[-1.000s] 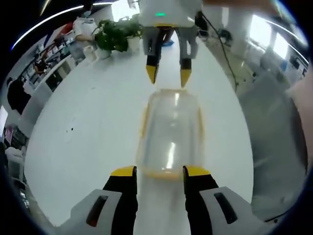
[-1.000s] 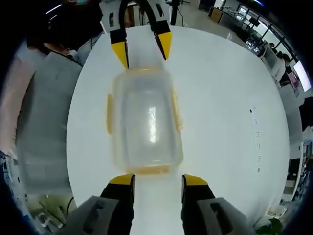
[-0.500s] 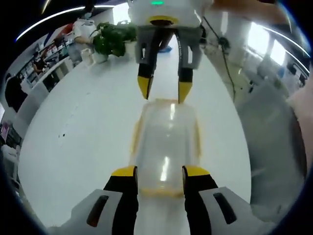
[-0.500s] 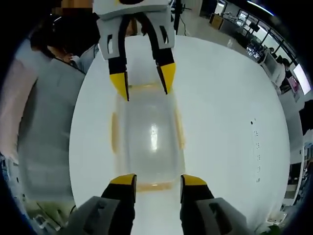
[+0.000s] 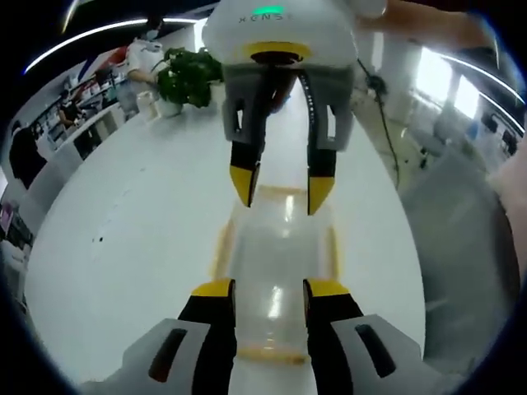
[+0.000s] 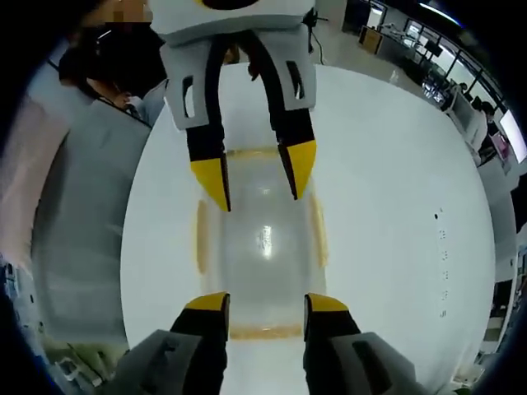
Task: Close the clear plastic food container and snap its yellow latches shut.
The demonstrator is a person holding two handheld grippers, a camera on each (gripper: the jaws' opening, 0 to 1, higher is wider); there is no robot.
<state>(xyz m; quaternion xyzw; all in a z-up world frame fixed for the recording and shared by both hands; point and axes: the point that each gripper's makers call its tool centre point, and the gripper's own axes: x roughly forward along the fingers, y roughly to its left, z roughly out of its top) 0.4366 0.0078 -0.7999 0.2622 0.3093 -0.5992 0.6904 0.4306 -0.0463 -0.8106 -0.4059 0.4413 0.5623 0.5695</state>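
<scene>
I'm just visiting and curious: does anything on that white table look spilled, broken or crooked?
Nothing stands out. The clear food container sits flat on the white table with its lid on, yellow latches along its sides. The left hand-held gripper and right hand-held gripper hover open over opposite ends. No spill or damage shows.

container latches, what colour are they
Yellow, against the clear container; the side latches show best in the right gripper view.

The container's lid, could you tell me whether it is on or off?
On: the clear lid covers the container, yellow latches along its edges.
</scene>
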